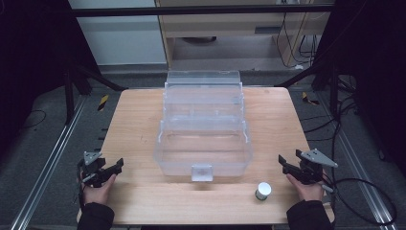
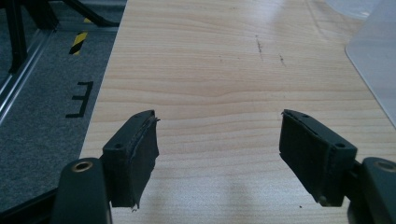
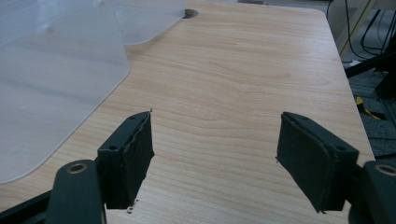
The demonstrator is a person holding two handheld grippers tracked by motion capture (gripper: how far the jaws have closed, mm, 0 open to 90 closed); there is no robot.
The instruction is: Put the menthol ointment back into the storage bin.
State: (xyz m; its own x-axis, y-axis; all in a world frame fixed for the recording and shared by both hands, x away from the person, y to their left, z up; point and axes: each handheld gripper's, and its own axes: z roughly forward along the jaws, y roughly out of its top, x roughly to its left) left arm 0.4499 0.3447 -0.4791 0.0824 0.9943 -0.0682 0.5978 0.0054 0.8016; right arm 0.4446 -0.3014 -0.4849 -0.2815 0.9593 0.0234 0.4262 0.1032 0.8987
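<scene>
High view has both tongs, left [image 1: 106, 171] and right [image 1: 293, 168], spread empty beside the clear box [image 1: 203, 139], seemingly before any grasp, small white jar [image 1: 263, 190] likeliest next.

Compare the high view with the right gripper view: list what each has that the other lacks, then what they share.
High view alone: the small white-capped jar near the table's front edge, the left tongs, both hands, and the whole tiered clear plastic box. Right gripper view alone: a close look along the right tongs, jaws wide apart over bare wood. Shared: the wooden table, part of the box, the right tongs.
</scene>
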